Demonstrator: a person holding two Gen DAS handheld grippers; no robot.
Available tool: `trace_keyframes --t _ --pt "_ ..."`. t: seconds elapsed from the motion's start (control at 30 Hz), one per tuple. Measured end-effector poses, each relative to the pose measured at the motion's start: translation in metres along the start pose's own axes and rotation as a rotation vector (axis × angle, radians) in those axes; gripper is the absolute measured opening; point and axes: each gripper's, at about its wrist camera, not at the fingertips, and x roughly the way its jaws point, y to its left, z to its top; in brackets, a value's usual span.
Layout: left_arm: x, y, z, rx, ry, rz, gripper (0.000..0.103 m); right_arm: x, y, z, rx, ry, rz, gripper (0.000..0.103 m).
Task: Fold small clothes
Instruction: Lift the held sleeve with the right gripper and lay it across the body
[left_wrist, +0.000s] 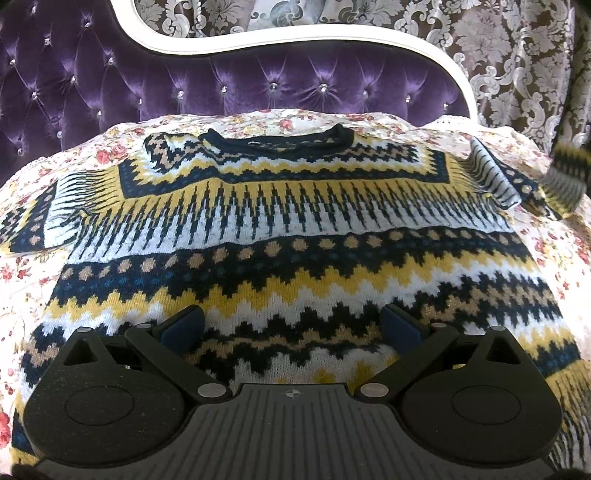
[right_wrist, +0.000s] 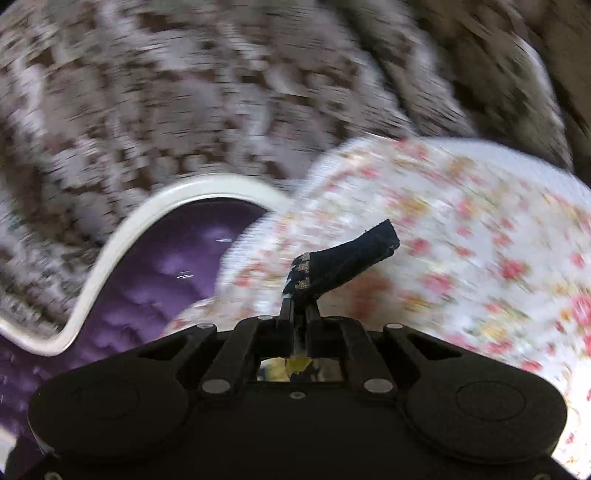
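Note:
A knitted sweater (left_wrist: 295, 229) with navy, yellow, white and tan zigzag bands lies flat on the bed, its navy collar (left_wrist: 277, 142) at the far side. My left gripper (left_wrist: 293, 325) hovers over the sweater's lower part, open, with nothing between its blue pads (left_wrist: 184, 325). The right sleeve (left_wrist: 565, 177) is lifted off the bed at the right edge, blurred. In the right wrist view my right gripper (right_wrist: 299, 306) is shut on the sleeve's navy cuff (right_wrist: 351, 254), which sticks up past the fingertips above the bedspread.
A floral bedspread (left_wrist: 22, 280) covers the bed (right_wrist: 461, 229). A purple tufted headboard (left_wrist: 258, 81) with a white frame (right_wrist: 110, 236) stands behind it. Patterned brown and grey curtains (left_wrist: 517, 55) hang at the back and right.

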Motion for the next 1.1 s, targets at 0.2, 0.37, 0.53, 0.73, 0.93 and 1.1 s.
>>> trace_keyframes --t 0.2,0.37,0.53,0.73,0.93,1.1 --pt "0.000 0.001 -0.001 -0.006 -0.009 -0.004 0.103 -0.005 0.110 0.001 -0.167 0.030 0.141 0.012" --pt "-0.001 0.001 -0.002 -0.010 -0.019 -0.006 0.103 0.012 0.216 -0.026 -0.294 0.088 0.296 0.010" --pt "-0.002 0.002 -0.003 -0.014 -0.029 -0.011 0.103 0.044 0.305 -0.091 -0.384 0.202 0.431 0.010" --pt "-0.003 0.002 -0.003 -0.017 -0.034 -0.017 0.103 0.077 0.358 -0.176 -0.461 0.368 0.520 0.010" --pt "-0.003 0.002 -0.004 -0.020 -0.037 -0.018 0.103 0.089 0.361 -0.212 -0.465 0.451 0.586 0.023" --pt "-0.003 0.002 -0.003 -0.018 -0.033 -0.017 0.103 0.073 0.330 -0.198 -0.434 0.383 0.549 0.053"
